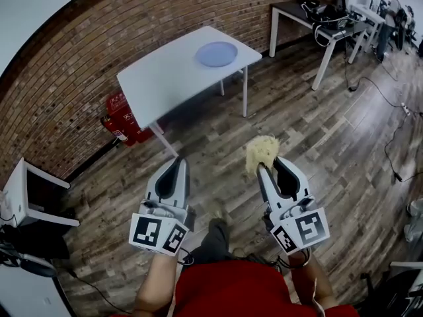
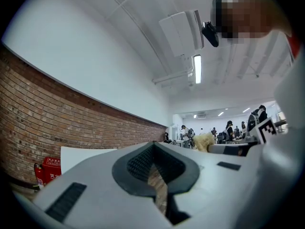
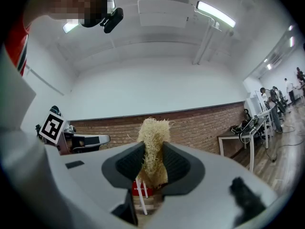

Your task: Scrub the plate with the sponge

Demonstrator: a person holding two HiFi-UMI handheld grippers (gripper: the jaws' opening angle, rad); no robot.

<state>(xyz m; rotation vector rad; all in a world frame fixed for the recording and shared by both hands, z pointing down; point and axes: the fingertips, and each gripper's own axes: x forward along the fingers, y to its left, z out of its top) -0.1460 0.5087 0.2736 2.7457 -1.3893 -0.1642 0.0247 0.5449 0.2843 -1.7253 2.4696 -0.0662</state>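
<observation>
A pale blue plate [image 1: 216, 53] lies on a white table [image 1: 165, 78] by the brick wall, well ahead of both grippers. My right gripper [image 1: 268, 166] is shut on a straw-coloured fibrous sponge [image 1: 262, 152], which sticks out past the jaws; in the right gripper view the sponge [image 3: 153, 149] is pinched between the dark pads. My left gripper [image 1: 178, 167] is shut with nothing in it; its pads [image 2: 143, 163] meet. Both grippers point level over the wooden floor, short of the table.
A red fire-extinguisher box [image 1: 125, 119] stands against the brick wall under the table's left end. White desks [image 1: 324, 18] with cables stand at the back right. A white cabinet [image 1: 30, 200] is at the left. People stand far off in the room.
</observation>
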